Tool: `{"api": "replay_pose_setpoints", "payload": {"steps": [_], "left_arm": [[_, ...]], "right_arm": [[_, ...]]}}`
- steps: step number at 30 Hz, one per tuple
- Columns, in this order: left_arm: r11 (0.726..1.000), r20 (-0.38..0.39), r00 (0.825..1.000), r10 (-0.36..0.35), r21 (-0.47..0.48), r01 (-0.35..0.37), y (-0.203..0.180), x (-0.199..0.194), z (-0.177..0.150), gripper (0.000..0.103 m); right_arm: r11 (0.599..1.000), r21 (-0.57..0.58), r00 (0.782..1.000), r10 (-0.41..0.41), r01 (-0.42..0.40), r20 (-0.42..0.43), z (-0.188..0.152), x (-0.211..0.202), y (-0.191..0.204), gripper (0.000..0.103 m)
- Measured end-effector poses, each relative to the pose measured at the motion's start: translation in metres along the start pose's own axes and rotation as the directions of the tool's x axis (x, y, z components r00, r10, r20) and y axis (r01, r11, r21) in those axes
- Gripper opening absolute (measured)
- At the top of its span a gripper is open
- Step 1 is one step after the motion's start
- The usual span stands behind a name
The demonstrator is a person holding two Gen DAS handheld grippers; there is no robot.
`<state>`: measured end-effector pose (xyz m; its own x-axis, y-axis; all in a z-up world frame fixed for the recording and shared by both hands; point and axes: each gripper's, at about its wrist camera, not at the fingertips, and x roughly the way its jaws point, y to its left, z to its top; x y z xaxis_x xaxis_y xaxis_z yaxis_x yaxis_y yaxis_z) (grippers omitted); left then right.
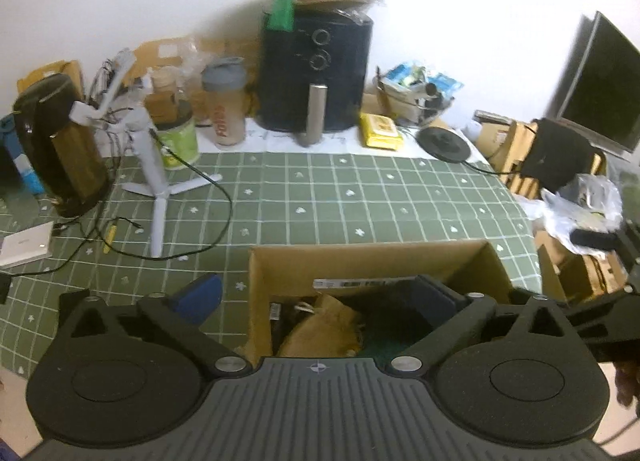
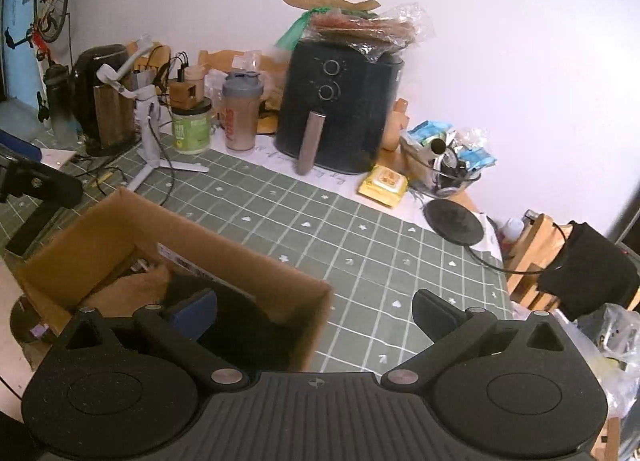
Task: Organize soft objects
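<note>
Showing only in the right wrist view: wall-hung bicycle [image 2: 50, 1]; both grippers [image 1: 320, 297] [image 2: 316, 311] spread, empty.

This is a lived-in home, a dining or kitchen corner used for storage. A table [image 2: 360, 245] under a green checked cloth stands against a plain white wall. Along its far edge sit household goods: a black air fryer [image 2: 340, 109] with bagged items piled on top, a shaker bottle [image 2: 240, 113], a green-labelled jar [image 2: 191, 127], a dark kettle [image 2: 104, 97] and a yellow pack of wipes [image 2: 383, 180]. A bicycle [image 2: 50, 1] hangs on the wall at the far left, and a dark screen [image 1: 600, 85] stands beyond the right edge.
</note>
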<state>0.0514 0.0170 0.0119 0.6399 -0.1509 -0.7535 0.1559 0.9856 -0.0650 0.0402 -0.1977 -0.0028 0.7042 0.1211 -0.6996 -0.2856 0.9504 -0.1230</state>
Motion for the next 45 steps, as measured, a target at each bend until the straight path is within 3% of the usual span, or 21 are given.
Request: {"api": "replay_pose_setpoints", "payload": {"steps": [9, 19, 28, 45], "left_arm": [[0.998, 0.019, 0.998, 0.054, 0.015, -0.055, 0.008, -0.012, -0.011, 0.103], [0.991, 0.035, 0.994, 0.107, 0.082, -0.109, 0.009, -0.021, -0.019, 0.103], [0.981, 0.034, 0.992, 0.123, 0.149, -0.126, 0.003, -0.022, -0.021, 0.103], [0.986, -0.032, 0.991, 0.133, 0.109, -0.129, 0.011, -0.021, -0.012, 0.103]], "right_arm": [[0.985, 0.175, 0.990, 0.018, 0.006, -0.137, 0.005, -0.001, 0.014, 0.103], [0.970, 0.238, 0.970, 0.016, 0.043, -0.242, 0.001, -0.005, 0.032, 0.103], [0.962, 0.257, 0.962, -0.016, 0.089, -0.272, 0.001, -0.011, 0.037, 0.103], [0.960, 0.218, 0.962, -0.123, 0.177, -0.243, 0.017, -0.022, 0.045, 0.103]]}}
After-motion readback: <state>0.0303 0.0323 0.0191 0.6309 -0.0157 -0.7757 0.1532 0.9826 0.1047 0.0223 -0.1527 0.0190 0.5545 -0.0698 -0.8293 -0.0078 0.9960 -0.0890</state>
